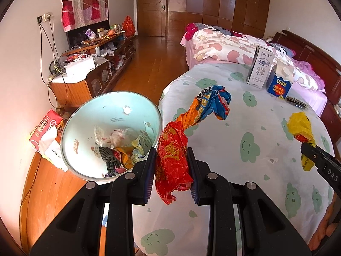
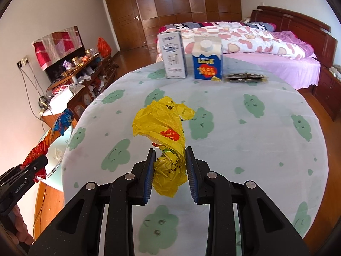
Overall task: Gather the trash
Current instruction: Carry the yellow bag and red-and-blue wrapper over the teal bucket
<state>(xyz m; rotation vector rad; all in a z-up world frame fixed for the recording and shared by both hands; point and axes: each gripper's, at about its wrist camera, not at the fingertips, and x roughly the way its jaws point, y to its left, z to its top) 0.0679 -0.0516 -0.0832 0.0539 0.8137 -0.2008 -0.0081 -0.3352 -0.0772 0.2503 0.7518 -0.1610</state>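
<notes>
Carrying stage, I'd say: left gripper (image 1: 171,166) pinches the red-orange wrapper (image 1: 172,155) beside the trash bin (image 1: 85,115), right gripper (image 2: 170,166) clamps the yellow bag (image 2: 164,128) over the table (image 2: 245,149). Next, swing left over the bin, let go.

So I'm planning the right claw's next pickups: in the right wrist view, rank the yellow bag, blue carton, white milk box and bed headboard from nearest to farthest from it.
1. yellow bag: held in the right claw.
2. blue carton and white milk box: far table edge, side by side, too close to call.
3. bed headboard: back right, beyond the table.
</notes>
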